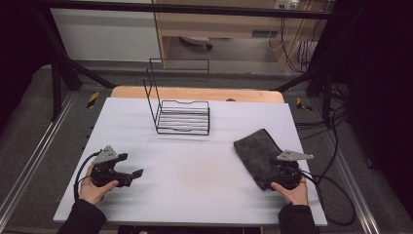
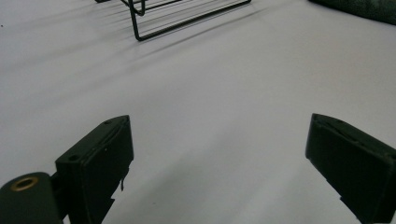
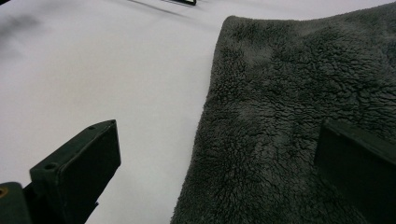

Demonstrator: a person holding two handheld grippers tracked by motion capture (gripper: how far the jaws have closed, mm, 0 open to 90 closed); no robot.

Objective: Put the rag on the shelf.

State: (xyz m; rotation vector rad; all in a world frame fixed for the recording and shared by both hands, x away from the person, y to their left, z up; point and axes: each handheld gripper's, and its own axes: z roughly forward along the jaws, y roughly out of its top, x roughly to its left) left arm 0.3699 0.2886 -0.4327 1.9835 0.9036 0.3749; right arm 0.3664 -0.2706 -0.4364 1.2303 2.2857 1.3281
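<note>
At lower right, the right gripper (image 1: 272,171) hangs over the near end of the dark fleece cloth (image 1: 257,148), jaws wide, holding nothing. The left gripper (image 1: 131,165), lower left, is equally open and empty. The approach looks underway; next, lower and pinch the cloth's edge (image 3: 205,116).

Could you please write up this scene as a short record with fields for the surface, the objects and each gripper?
surface: white table top
cloth: dark grey fleecy towel, lying flat at the right side of the table
rack: black wire rack, standing at the far middle, nothing in it
left gripper: open, over bare table, holding nothing
right gripper: open, at the towel's near edge, one jaw over the towel, one over the table; no grip visible
</note>
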